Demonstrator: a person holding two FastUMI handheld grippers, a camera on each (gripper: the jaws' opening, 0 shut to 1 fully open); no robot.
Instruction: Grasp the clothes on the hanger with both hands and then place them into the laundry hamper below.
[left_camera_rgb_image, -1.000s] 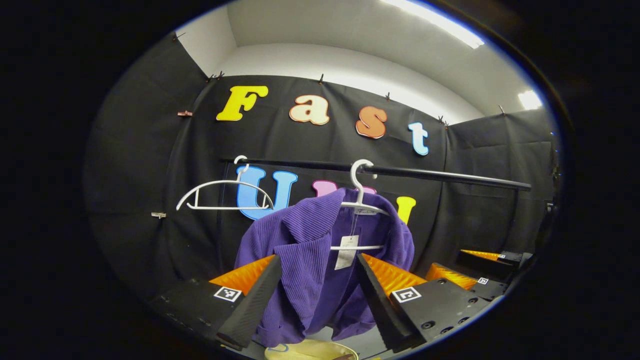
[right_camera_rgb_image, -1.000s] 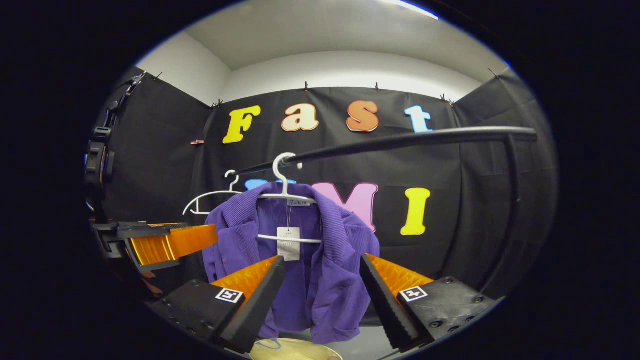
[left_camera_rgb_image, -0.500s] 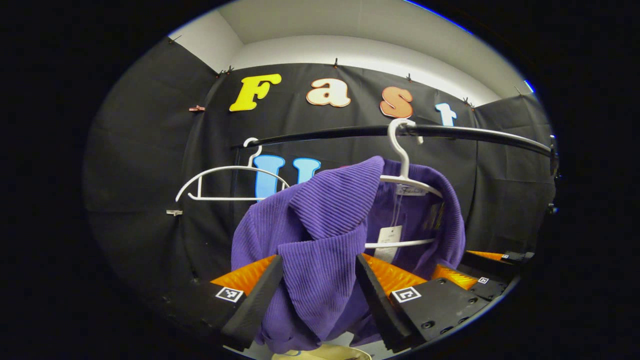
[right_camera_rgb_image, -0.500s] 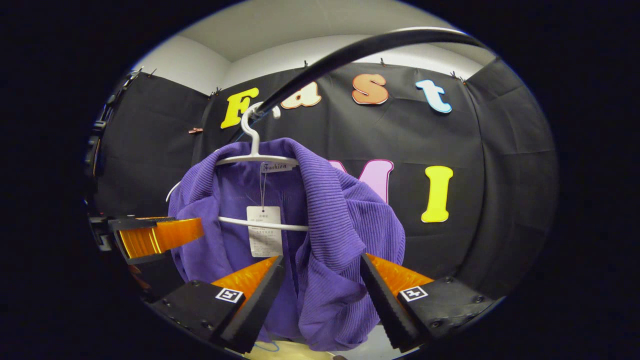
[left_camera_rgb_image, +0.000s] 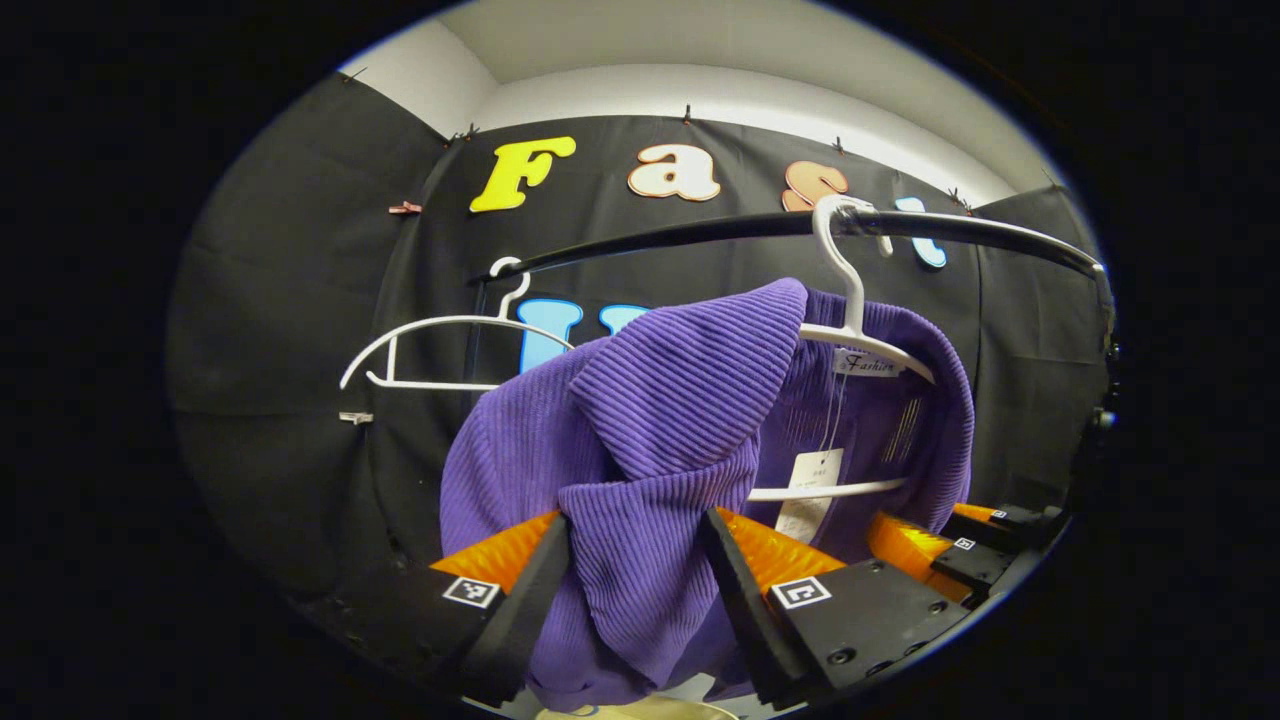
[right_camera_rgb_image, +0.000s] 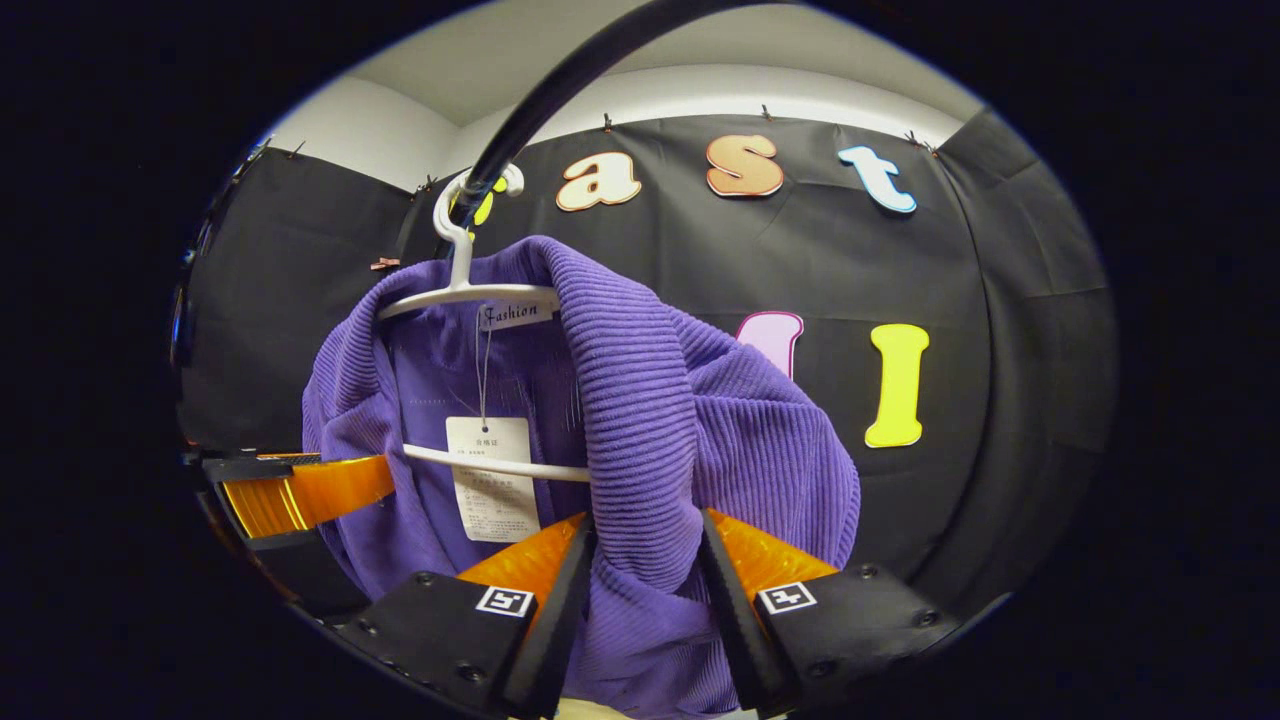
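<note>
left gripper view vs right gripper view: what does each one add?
Left gripper view: a second, bare white plastic hanger on the black metal rail, plus the right claw at lower right.

Right gripper view: the left claw at the left edge.

Both: the purple ribbed knit jacket on its white hanger, paper tag dangling, a front fold between each view's own fingers.

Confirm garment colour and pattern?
Purple, finely ribbed garment; ribbing shows best in the right gripper view.
</note>
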